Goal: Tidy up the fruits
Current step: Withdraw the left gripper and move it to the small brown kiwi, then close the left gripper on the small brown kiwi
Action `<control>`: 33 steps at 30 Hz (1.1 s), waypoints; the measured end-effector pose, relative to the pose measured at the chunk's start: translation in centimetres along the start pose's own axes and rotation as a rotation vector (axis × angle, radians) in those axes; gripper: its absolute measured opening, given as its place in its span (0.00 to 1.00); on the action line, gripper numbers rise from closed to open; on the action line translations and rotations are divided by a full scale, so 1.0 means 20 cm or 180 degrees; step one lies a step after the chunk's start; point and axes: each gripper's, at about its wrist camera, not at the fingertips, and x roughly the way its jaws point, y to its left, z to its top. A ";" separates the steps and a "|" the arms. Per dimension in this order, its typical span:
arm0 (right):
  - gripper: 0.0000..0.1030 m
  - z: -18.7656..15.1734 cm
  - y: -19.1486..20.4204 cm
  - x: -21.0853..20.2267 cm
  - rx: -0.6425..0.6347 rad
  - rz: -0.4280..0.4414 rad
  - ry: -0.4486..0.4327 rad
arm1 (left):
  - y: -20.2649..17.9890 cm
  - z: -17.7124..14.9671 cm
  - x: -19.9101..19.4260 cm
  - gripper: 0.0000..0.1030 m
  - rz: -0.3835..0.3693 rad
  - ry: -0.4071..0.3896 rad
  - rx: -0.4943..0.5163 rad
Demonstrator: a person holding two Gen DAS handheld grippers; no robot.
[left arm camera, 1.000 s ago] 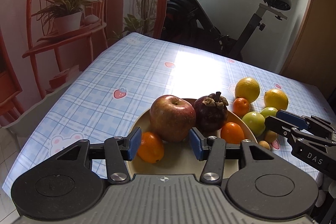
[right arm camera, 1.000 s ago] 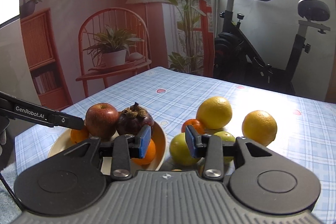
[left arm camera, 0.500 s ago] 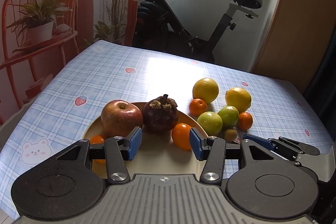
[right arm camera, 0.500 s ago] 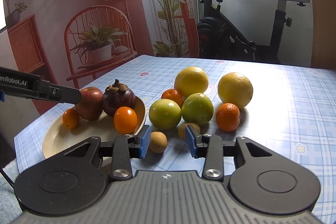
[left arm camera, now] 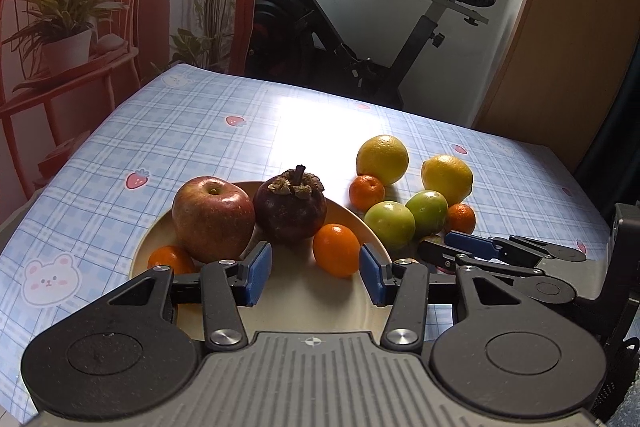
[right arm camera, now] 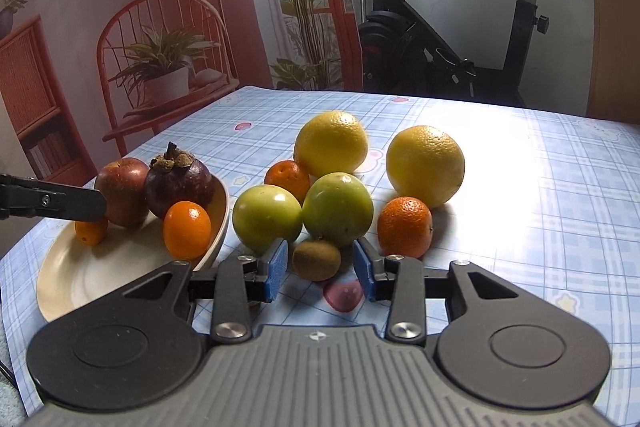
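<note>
Looking along my right gripper point(right arm camera: 320, 269), I see its jaws spread with a small brown kiwi point(right arm camera: 316, 259) sitting on the table point(right arm camera: 540, 187) just ahead of the gap; the blue pads are not pressing on it. Behind the kiwi two green apples point(right arm camera: 267, 218) sit side by side, touching, with a small tangerine point(right arm camera: 405, 227) to their right, another tangerine behind them and two large yellow oranges point(right arm camera: 331, 143) at the back. All of these lie on the checked cloth, outside the plate point(right arm camera: 92, 275).

My left gripper point(left arm camera: 316, 273) hangs over the near part of the cream plate, and its jaws have just been closing a little; they stand apart with nothing pinched. On the plate are a red apple point(left arm camera: 213, 218), a dark mangosteen point(left arm camera: 290, 209) touching it, an orange kumquat point(left arm camera: 336, 249) just beyond the left gripper's pads, and a second kumquat point(left arm camera: 170, 259) tucked at the apple's near left side.
</note>
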 end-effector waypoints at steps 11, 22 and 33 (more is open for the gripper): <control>0.29 -0.03 -0.08 -0.08 0.0071 -0.0019 -0.0082 | -0.09 0.02 0.06 0.42 -0.0247 0.0169 0.0260; 0.29 -0.11 -0.34 -0.31 0.0517 -0.0188 -0.0322 | -0.28 -0.02 0.21 0.35 -0.0693 0.0605 0.0192; 0.29 -0.12 -0.35 -0.35 0.0526 -0.0128 -0.0468 | -0.32 -0.10 0.30 0.34 -0.0363 0.0843 0.0128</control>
